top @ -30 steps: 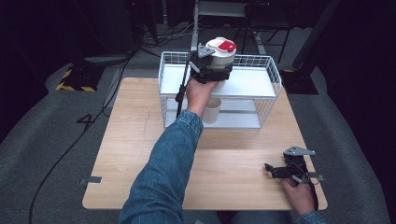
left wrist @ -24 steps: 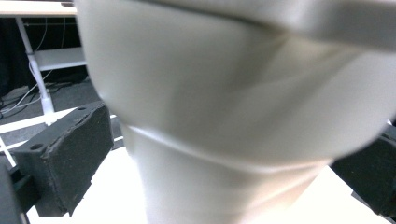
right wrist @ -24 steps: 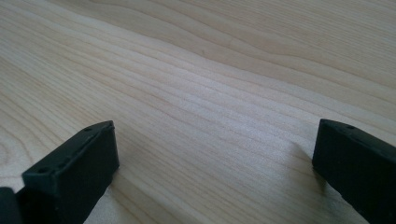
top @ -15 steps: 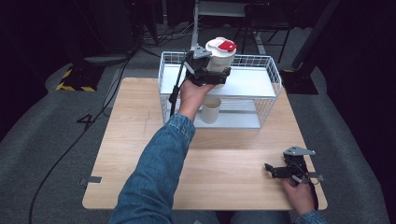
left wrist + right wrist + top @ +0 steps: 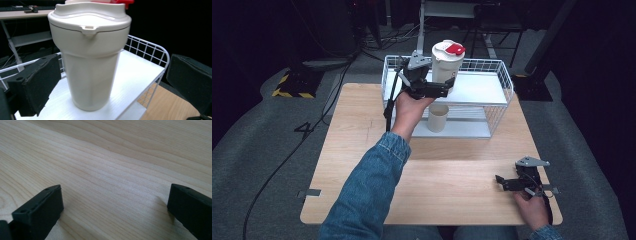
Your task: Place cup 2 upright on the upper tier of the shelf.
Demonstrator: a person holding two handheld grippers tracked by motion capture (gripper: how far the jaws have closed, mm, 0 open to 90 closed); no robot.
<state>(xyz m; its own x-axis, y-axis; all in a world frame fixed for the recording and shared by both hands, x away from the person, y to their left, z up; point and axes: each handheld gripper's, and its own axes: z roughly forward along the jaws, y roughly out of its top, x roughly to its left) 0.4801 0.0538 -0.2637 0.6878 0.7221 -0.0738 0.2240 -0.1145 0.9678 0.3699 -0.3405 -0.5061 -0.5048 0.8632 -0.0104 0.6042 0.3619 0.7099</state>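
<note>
While the left tool is sitting wide open around the tumbler, its two black foam-faced jaws are standing off either side of the cup, clear gaps showing in the left gripper view, so nothing is being squeezed. The tumbler is standing upright on the top shelf of the white wire rack at the far edge of the bench. Its body is a smooth cream plastic, tapering toward the base, with a domed cream lid whose rim carries a small moulded tab; a red flip piece is sitting on top. The shelf surface is looking like white sheet with a faint ribbed texture, ringed by thin white wire grid.

A smaller plain cream cup is standing open-mouthed on the rack's lower shelf, just below and in front of the tumbler. The bench is pale wood with long, visible grain.

The left hand is reaching forward with the forearm stretched out in a blue denim sleeve, gripping the tool from below and holding it level at the tumbler's lower half. The right hand is resting at the near right corner of the bench, holding the right tool low over the wood, pointing left, its jaws spread wide with only bare grain between them.
</note>
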